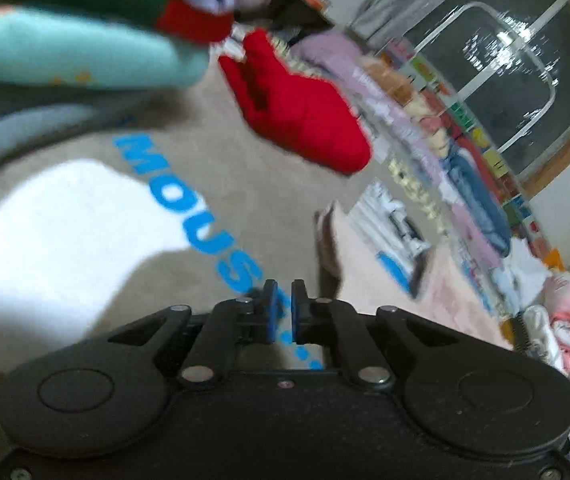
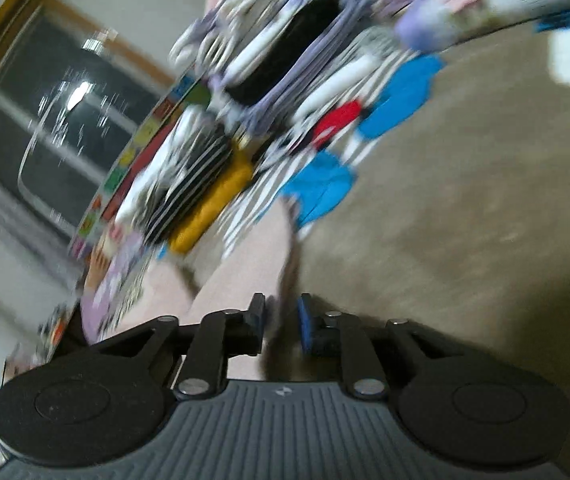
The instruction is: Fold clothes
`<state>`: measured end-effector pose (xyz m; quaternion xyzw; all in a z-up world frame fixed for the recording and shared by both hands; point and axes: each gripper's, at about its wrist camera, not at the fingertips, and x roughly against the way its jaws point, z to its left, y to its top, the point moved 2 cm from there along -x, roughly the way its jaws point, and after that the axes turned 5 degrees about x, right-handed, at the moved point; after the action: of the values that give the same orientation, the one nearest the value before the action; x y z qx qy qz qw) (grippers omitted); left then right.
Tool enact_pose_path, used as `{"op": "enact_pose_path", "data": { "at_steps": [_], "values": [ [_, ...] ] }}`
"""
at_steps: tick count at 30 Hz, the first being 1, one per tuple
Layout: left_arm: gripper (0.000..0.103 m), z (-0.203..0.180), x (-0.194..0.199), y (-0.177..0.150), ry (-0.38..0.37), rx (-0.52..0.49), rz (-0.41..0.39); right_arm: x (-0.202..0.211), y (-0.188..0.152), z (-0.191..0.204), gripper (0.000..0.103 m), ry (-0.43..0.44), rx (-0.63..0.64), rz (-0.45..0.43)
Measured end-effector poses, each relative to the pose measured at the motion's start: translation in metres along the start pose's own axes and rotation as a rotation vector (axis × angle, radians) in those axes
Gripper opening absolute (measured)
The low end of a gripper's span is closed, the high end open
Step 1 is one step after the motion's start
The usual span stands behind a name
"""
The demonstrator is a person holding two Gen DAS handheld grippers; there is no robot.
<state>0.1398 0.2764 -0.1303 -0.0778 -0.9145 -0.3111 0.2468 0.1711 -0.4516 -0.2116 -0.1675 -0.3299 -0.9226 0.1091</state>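
The left claw [image 1: 283, 308] is seen with its blue pads nearly together; only a narrow slit is left between them, and the blue lettering of the garment shows through it. Whether cloth is pinched there cannot be told. A beige sweatshirt [image 1: 213, 208] lies directly under and ahead of this claw, with blue letters reading "MOUS" [image 1: 181, 200] running away from the tips and a white patch [image 1: 65, 240] to their left. Farther ahead, a red piece [image 1: 305, 120] is seen above the sweatshirt, and a mint garment [image 1: 65, 52] to the far left. To the right, a pile of mixed clothes [image 1: 465, 184] is spread, with a window [image 1: 505, 60] behind it.

The right claw [image 2: 281, 322] is held apart, a clear gap being left between the tips, with the sweatshirt's edge [image 2: 289, 280] running up to that gap. The beige cloth [image 2: 445, 220] is spread ahead and right. A blurred striped garment [image 2: 325, 120] with blue and red patches lies ahead, a yellow item [image 2: 213, 204] to its left.
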Motion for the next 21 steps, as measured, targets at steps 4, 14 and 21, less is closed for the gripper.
{"op": "enact_pose_path", "data": {
  "at_steps": [4, 14, 21],
  "values": [
    [0.051, 0.0, 0.021, -0.014, -0.054, 0.033, -0.009, 0.016, -0.003, -0.008, 0.031, 0.005, -0.063, -0.011],
    [0.052, -0.027, 0.028, -0.071, -0.125, 0.005, 0.152, 0.02, -0.036, 0.006, 0.047, 0.121, -0.075, 0.068],
    [0.052, -0.035, 0.032, -0.094, -0.124, -0.036, 0.198, 0.007, -0.012, 0.004, 0.004, 0.268, -0.183, 0.084]
  ]
}}
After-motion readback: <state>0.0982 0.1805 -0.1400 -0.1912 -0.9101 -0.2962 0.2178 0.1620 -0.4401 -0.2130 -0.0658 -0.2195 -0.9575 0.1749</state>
